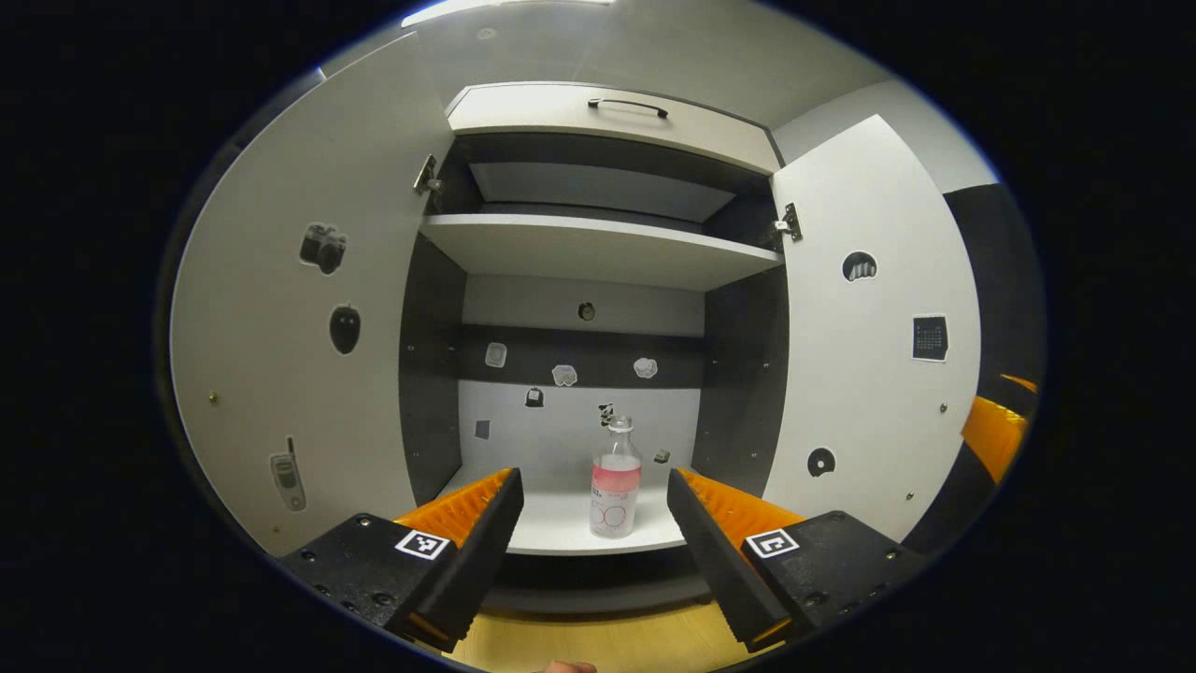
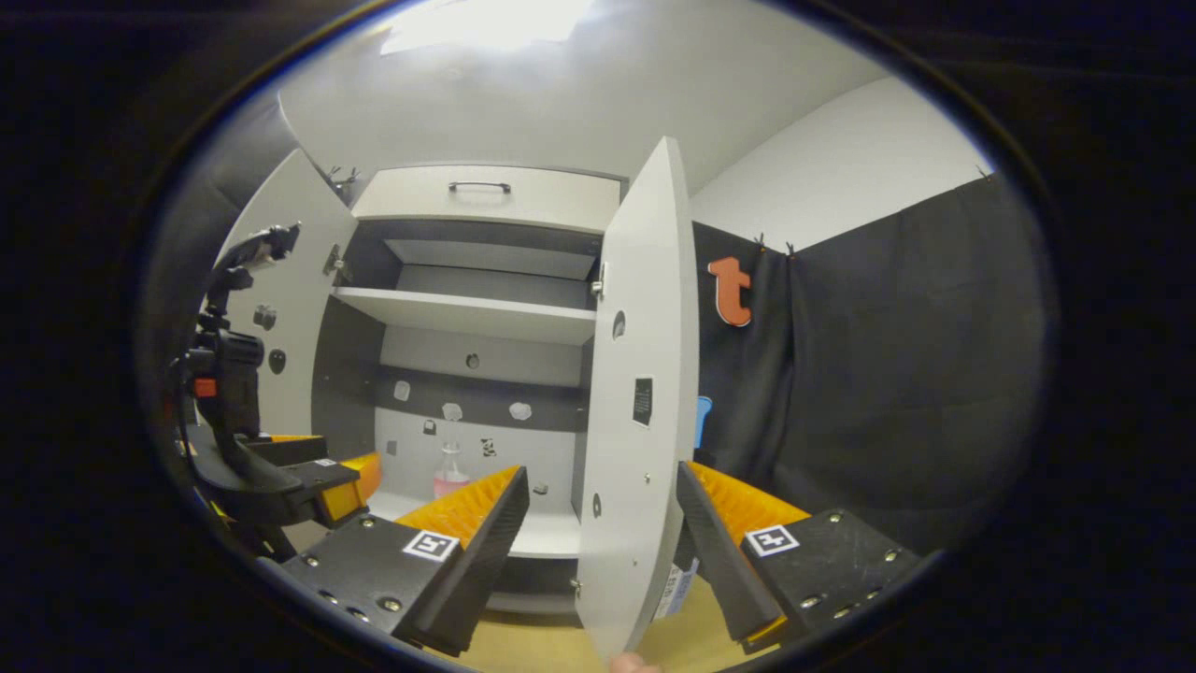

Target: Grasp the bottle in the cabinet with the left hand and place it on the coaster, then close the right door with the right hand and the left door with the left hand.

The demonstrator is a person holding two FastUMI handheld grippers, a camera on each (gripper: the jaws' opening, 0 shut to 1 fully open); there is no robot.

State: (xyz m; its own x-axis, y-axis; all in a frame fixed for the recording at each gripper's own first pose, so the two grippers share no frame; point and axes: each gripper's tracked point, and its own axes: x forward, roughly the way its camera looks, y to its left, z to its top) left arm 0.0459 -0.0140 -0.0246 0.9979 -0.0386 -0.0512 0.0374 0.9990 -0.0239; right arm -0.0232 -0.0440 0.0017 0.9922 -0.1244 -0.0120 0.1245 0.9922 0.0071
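Clear, pink-labelled bottle (image 1: 615, 481) stands upright inside cabinet (image 1: 561, 245), both doors open.

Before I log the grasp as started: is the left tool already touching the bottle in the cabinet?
Apart. In the left gripper view the bottle stands on the cabinet shelf beyond the open left tool, with shelf showing either side.

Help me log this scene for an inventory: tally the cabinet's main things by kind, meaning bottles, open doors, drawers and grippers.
Bottles: 1, the bottle
Open doors: 2, the left door and the right door
Drawers: 1, the drawer
Grippers: 2, the left gripper and the right gripper
Total: 6
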